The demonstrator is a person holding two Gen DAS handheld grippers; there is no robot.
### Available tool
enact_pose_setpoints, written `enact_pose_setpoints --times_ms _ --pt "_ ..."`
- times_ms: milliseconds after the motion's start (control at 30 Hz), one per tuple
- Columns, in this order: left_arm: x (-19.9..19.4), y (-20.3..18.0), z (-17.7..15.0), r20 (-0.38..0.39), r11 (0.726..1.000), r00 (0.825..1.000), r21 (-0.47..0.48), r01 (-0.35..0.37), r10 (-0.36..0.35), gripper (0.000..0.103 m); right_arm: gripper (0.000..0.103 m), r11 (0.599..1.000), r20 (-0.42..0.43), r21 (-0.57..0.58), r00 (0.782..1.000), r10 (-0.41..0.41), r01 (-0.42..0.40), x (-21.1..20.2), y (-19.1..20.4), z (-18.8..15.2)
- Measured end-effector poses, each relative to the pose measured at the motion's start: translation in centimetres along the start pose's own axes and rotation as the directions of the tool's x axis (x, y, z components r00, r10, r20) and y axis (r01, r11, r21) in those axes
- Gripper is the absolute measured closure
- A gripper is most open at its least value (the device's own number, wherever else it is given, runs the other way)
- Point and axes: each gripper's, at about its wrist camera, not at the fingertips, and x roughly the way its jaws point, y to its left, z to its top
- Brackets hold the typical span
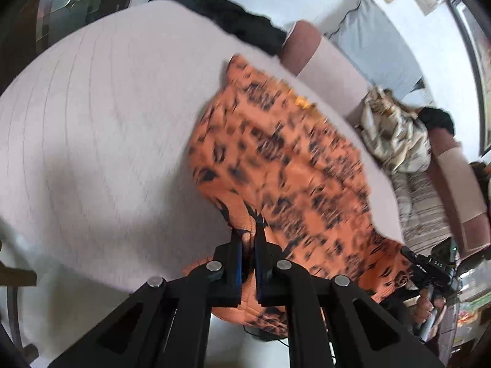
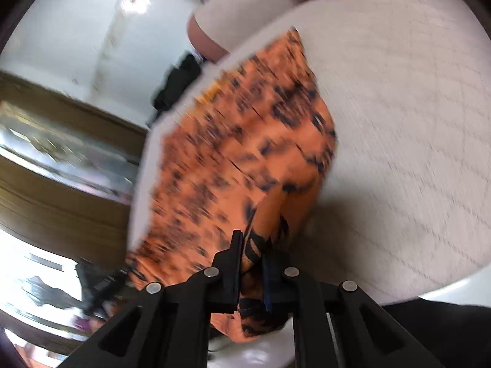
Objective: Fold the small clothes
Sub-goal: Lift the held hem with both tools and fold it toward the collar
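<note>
An orange garment with black blotches (image 1: 276, 159) lies stretched across a pale quilted surface (image 1: 101, 122). My left gripper (image 1: 248, 233) is shut on the garment's near left edge, with orange cloth pinched between its blue pads. In the right wrist view the same orange garment (image 2: 239, 153) runs away from me, and my right gripper (image 2: 252, 242) is shut on its near right edge, cloth bunched between the fingers. The cloth near both grips is lifted off the surface. The other gripper and a hand (image 1: 429, 300) show at the garment's far corner in the left wrist view.
A black garment (image 1: 242, 21) lies at the far edge of the quilted surface. A crumpled cream patterned cloth (image 1: 396, 141) sits on a sofa beside a grey cushion (image 1: 377, 43). In the right wrist view a wooden cabinet with glass (image 2: 61, 165) stands at the left.
</note>
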Motion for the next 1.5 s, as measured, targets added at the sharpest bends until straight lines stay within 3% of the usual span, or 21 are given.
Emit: enact_pose_setpoints --times_ms 100,167,233,300,367,533,633,700,733,767,800,967,1100,1200,1233,1267,1300,1367,1400,1433,1500 --pt "-0.4 -0.7 3.3 0.02 0.999 0.999 -0.02 0.045 -0.044 0.097 0.094 0.996 0.06 0.032 0.995 0.084 -0.086 -1.1 1.0 2.8" --pt "-0.2 -1.5 5.0 0.035 1.0 0.999 -0.001 0.026 -0.026 0.097 0.094 0.99 0.11 0.041 0.986 0.129 -0.134 -1.8 1.6 4.9" --pt "0.4 -2.2 6.1 0.036 1.0 0.999 0.021 -0.009 0.008 0.097 0.094 0.996 0.127 0.032 0.989 0.077 -0.081 -1.8 2.4 6.5" --pt "0.8 -2.5 6.0 0.029 1.0 1.0 0.026 0.0 -0.001 0.097 0.09 0.999 0.112 0.007 0.993 -0.045 0.044 -1.7 2.9 7.5" --pt "1.2 -3.0 5.1 0.028 0.998 0.999 0.057 -0.021 0.02 0.097 0.09 0.997 0.077 0.002 0.994 -0.078 0.078 -1.5 2.7 7.1" --pt "1.7 -1.7 2.2 -0.003 0.999 0.999 0.032 -0.035 0.035 0.097 0.089 0.977 -0.017 -0.014 0.977 -0.212 0.212 -0.7 -0.4 2.9" --pt "1.2 -1.3 1.1 -0.005 0.997 0.998 0.042 -0.065 0.066 0.097 0.089 0.975 -0.036 -0.003 0.975 -0.221 0.221 -0.5 -2.7 0.4" --pt "0.8 -1.3 0.6 -0.005 0.993 0.995 0.062 -0.097 0.098 0.097 0.08 0.974 -0.059 0.043 0.974 -0.219 0.222 -0.5 -4.6 -1.2" --pt "0.7 -1.2 0.4 -0.004 0.99 0.992 0.067 -0.123 0.123 0.097 0.059 0.97 -0.068 0.066 0.971 -0.229 0.234 -0.5 -5.4 -1.8" --pt "0.6 -1.1 0.2 -0.005 0.988 0.99 0.066 -0.14 0.141 0.097 0.03 0.966 -0.07 0.074 0.968 -0.242 0.247 -0.5 -5.8 -2.3" --pt "0.6 -0.8 0.0 -0.008 0.987 0.989 0.064 -0.147 0.147 0.096 0.024 0.965 -0.055 0.076 0.968 -0.246 0.249 -0.7 -6.0 -2.6" --pt "1.7 1.0 -1.1 -0.072 0.981 0.978 0.018 -0.194 0.195 0.087 0.024 0.963 -0.071 0.087 0.965 -0.251 0.257 -0.1 -6.5 -3.6" --pt "2.4 2.2 -1.8 -0.123 0.977 0.971 -0.028 -0.21 0.206 0.07 0.029 0.961 -0.106 0.005 0.956 -0.273 0.275 2.2 -4.4 -5.1" --pt "2.6 2.6 -2.2 -0.147 0.975 0.966 -0.025 -0.22 0.214 0.064 0.052 0.919 -0.079 -0.071 0.916 -0.394 0.389 3.2 -3.0 -6.0" --pt "2.7 2.7 -2.5 -0.154 0.975 0.964 -0.019 -0.222 0.217 0.064 0.069 0.907 -0.076 -0.088 0.905 -0.418 0.412 3.1 -2.8 -6.1" --pt "2.8 2.7 -2.6 -0.16 0.974 0.962 -0.015 -0.225 0.22 0.064 0.086 0.907 -0.079 -0.099 0.905 -0.417 0.409 3.0 -2.7 -6.0" --pt "3.0 2.8 -2.8 -0.169 0.973 0.959 -0.007 -0.23 0.226 0.064 0.093 0.918 -0.089 -0.097 0.916 -0.392 0.383 2.8 -2.7 -6.0" --pt "3.6 3.0 -3.2 -0.205 0.968 0.947 0.008 -0.25 0.246 0.069 0.094 0.931 -0.099 -0.097 0.927 -0.361 0.352 2.4 -2.2 -5.9" --pt "3.9 3.2 -3.3 -0.221 0.967 0.943 0.006 -0.253 0.248 0.086 0.094 0.937 -0.104 -0.107 0.934 -0.343 0.333 2.2 -1.7 -5.8" --pt "4.0 3.4 -3.4 -0.233 0.968 0.942 0.0 -0.25 0.243 0.094 0.094 0.948 -0.112 -0.097 0.943 -0.313 0.303 2.0 -1.4 -5.7" --pt "3.8 3.4 -3.0 -0.234 0.975 0.949 -0.019 -0.22 0.21 0.095 0.094 0.975 -0.12 -0.077 0.969 -0.216 0.208 1.4 -0.5 -5.1"
